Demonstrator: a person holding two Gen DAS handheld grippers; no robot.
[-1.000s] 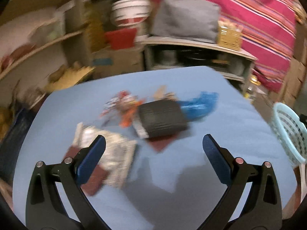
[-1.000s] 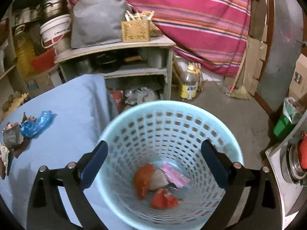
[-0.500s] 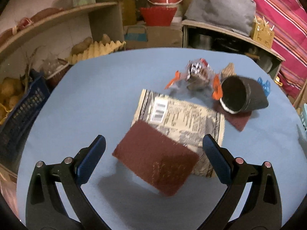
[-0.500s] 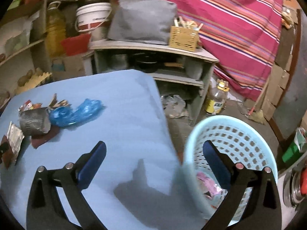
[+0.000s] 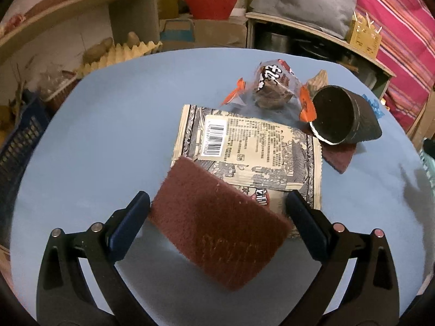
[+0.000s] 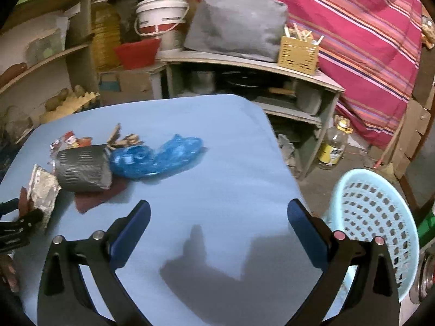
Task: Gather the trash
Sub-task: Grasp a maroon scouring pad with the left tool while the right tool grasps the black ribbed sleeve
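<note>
In the left wrist view my left gripper (image 5: 217, 214) is open, its fingers on either side of a maroon scouring pad (image 5: 217, 228) that lies partly on a printed paper wrapper (image 5: 250, 149). Behind are a crumpled snack wrapper (image 5: 274, 87), a dark cup on its side (image 5: 339, 114) and a second maroon pad (image 5: 339, 157). In the right wrist view my right gripper (image 6: 217, 222) is open and empty over bare blue table (image 6: 231, 190). A blue plastic bag (image 6: 155, 157) lies beside the cup (image 6: 81, 172). The light blue basket (image 6: 375, 217) stands at the right.
Shelves with a white bucket (image 6: 160, 21), a red bowl (image 6: 136, 53) and a grey bag (image 6: 236, 21) stand behind the table. A yellow egg tray (image 5: 119, 54) and a dark crate (image 5: 16, 146) sit at the left. A bottle (image 6: 334, 146) stands on the floor.
My left gripper has moved in over the maroon pad, which now lies between its fingers. My right gripper has swung left from above the basket to over the table.
</note>
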